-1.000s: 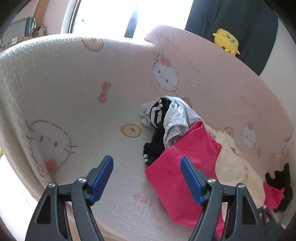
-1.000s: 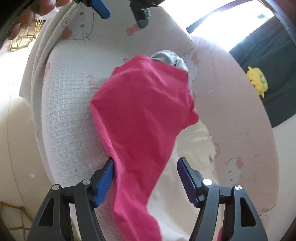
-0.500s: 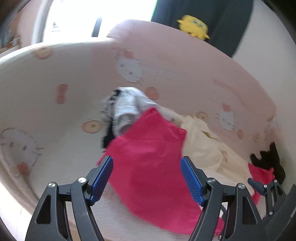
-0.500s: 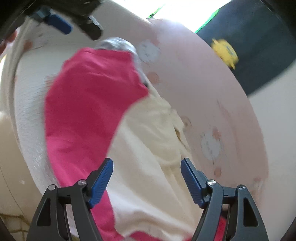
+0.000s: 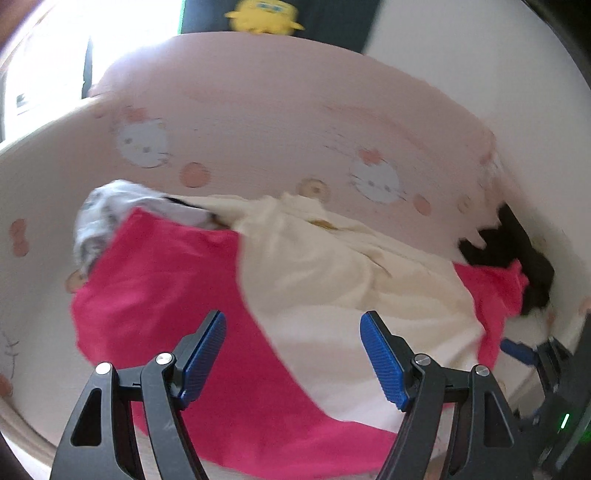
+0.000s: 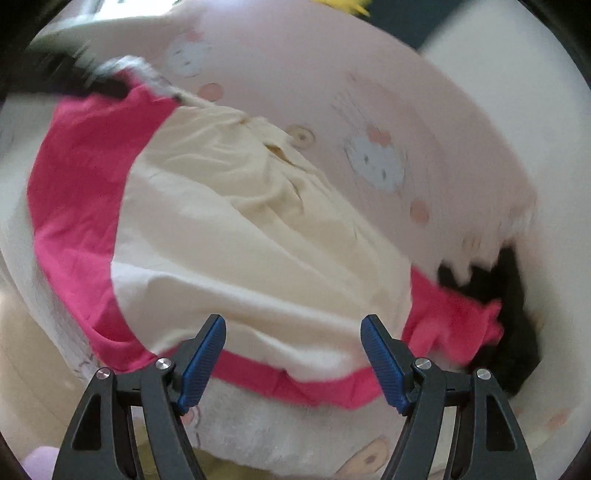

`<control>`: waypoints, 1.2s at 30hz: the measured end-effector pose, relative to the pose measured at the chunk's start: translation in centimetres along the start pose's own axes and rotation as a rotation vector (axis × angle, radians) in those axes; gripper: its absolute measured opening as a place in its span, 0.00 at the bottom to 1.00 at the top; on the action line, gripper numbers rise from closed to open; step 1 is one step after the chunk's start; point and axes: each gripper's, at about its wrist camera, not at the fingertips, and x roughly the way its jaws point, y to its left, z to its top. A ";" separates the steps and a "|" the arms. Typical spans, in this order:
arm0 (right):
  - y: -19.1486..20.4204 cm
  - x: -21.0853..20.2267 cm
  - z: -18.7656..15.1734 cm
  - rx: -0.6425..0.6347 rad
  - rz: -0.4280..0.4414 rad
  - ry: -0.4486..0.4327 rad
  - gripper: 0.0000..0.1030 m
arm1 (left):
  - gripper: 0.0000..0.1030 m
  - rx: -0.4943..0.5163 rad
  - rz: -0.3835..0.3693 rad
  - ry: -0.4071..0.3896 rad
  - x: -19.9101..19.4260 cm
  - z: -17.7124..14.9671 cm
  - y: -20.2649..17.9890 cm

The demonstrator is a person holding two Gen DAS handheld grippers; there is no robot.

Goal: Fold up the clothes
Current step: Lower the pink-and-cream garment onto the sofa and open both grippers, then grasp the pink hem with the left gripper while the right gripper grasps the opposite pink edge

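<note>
A cream garment (image 5: 325, 280) (image 6: 236, 221) lies spread over a bright pink garment (image 5: 162, 288) (image 6: 74, 177) on a sofa covered with a pink cartoon-cat blanket (image 5: 280, 122) (image 6: 424, 110). A grey and white garment (image 5: 99, 214) is bunched at the pile's left end, and a black garment (image 5: 517, 251) (image 6: 517, 332) lies at the right end. My left gripper (image 5: 293, 356) hangs open above the pink and cream cloth, holding nothing. My right gripper (image 6: 293, 356) is open over the cream garment's near edge, also holding nothing. Its blue tip (image 5: 517, 350) shows at the right of the left wrist view.
The sofa back rises behind the clothes, with a dark cloth carrying a yellow plush toy (image 5: 264, 14) above it. A bright window (image 5: 44, 66) is at the upper left. The seat's front edge (image 6: 277, 435) runs just below the right gripper. Both views are motion-blurred.
Both grippers have swung to the right along the sofa. The cream garment and the black one have come into the middle of both views, and the grey bundle has slid left.
</note>
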 end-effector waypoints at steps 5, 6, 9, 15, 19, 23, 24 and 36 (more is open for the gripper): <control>-6.2 -0.6 -1.7 0.270 0.165 0.003 0.73 | 0.71 0.154 0.048 0.000 0.2 -1.6 -4.3; -7.3 -0.7 -2.1 0.323 0.194 0.001 0.73 | 0.71 0.204 0.063 -0.007 0.1 -2.0 -5.3; -10.3 -0.8 -3.7 0.499 0.316 -0.006 0.75 | 0.71 0.367 0.099 -0.014 -0.1 -3.4 -7.9; -11.9 0.5 -5.4 0.668 0.477 0.050 0.76 | 0.71 0.738 0.161 -0.048 -1.4 -6.8 -12.4; -12.9 2.4 -7.3 0.879 0.608 0.091 0.76 | 0.71 0.901 0.164 -0.050 -1.8 -9.1 -14.1; -13.5 5.0 -9.6 1.024 0.733 0.191 0.76 | 0.71 1.017 0.151 -0.037 -1.7 -11.4 -15.4; -13.6 5.4 -10.1 1.054 0.748 0.190 0.76 | 0.71 1.046 0.148 -0.033 -1.7 -11.9 -15.7; -12.3 9.5 -11.5 1.180 0.907 0.235 0.76 | 0.71 1.159 0.177 0.054 1.6 -15.8 -16.5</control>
